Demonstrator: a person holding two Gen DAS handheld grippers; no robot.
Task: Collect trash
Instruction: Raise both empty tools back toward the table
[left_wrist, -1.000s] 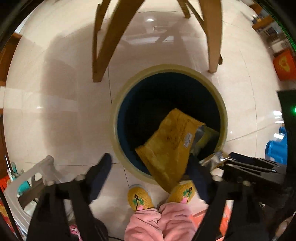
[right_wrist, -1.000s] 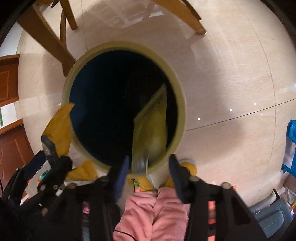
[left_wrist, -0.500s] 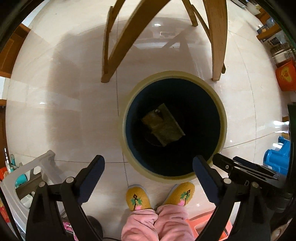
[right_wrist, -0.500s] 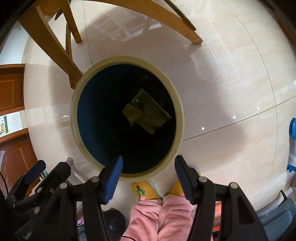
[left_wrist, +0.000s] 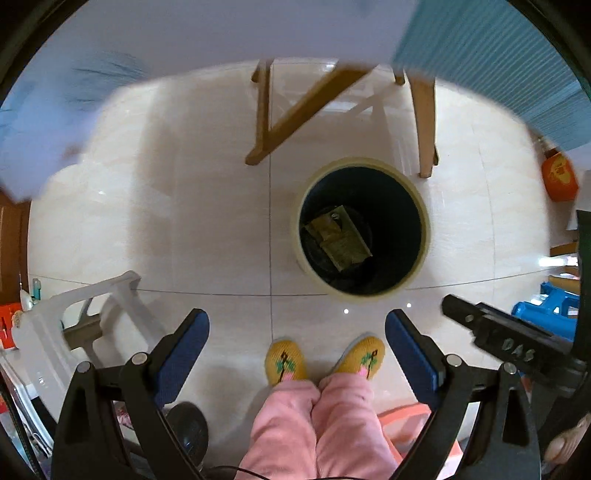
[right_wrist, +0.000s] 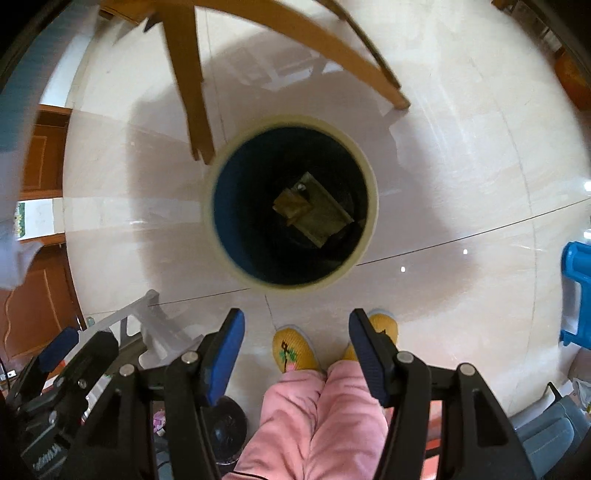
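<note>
Trash (left_wrist: 338, 238), two flat yellowish packets lying one over the other, sits at the bottom of a round bin (left_wrist: 424, 236) with a pale rim and dark blue inside, seen from the left wrist camera looking almost straight down. The left hand-held gripper (left_wrist: 297, 332) hangs well above the tiled floor (left_wrist: 184, 221) with its blue pads spread wide and nothing between them; a person's yellow slippers (left_wrist: 286, 360) and pink trousers show in the gap. Wooden chair legs (left_wrist: 266, 122) stand just beyond the bin, and a white plastic stool (left_wrist: 110, 306) lies at lower left. A blurred blue and white surface across the top may be the edge of a desk.

From the right wrist camera the packets (right_wrist: 314, 214) again lie deep in the bin (right_wrist: 371, 206), clear of its wall. The right hand-held gripper (right_wrist: 297, 336) is also open and empty, its jaws set narrower than the left pair, hovering over the floor in front of the bin. A blue plastic piece (right_wrist: 576, 295) stands at the right edge.

The packets look light, thin and limp, probably crinkly film that would slip and fold under a pinch. If they had to be lifted out, an outer edge or corner, taken flat between the pads, would be the likeliest hold. Both pieces appear to be already collected.
</note>
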